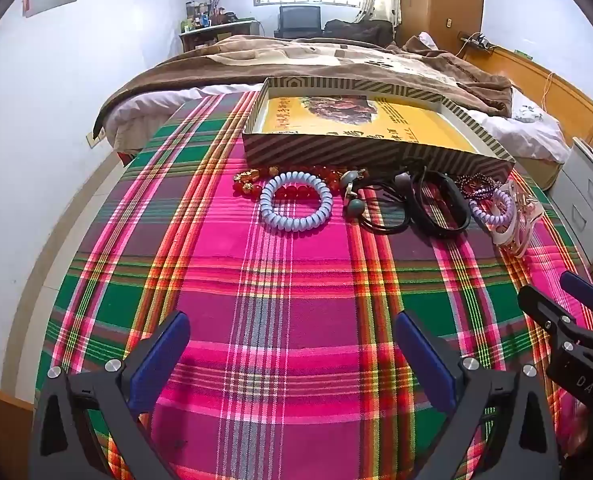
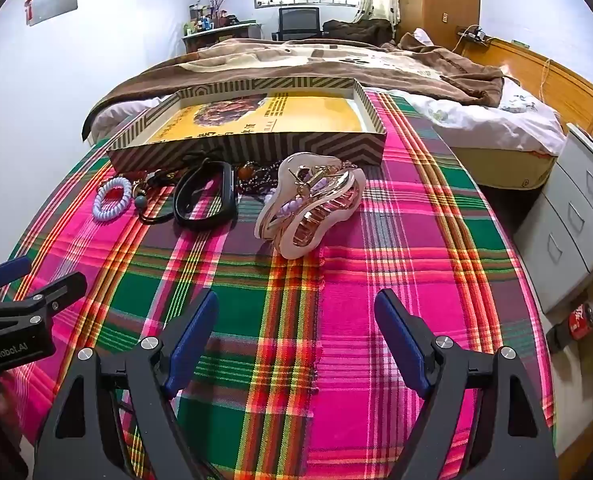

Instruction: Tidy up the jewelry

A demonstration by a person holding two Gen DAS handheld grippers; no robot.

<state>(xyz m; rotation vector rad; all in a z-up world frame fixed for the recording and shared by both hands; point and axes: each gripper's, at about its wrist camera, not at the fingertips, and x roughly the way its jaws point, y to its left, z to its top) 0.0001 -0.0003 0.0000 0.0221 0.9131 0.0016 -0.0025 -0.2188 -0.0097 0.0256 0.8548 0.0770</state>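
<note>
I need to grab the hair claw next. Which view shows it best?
The right wrist view: the hair claw lies large and near centre, whole, teeth and hinge clear. In the left wrist view it is small at the right end of the row, stretched by the lens and partly behind a purple coil tie.

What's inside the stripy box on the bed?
The stripy box shows only a yellow printed sheet lining its bottom; no jewelry is visible inside. Its near wall hides the strip of floor right behind it, so something small there couldn't be seen.
</note>
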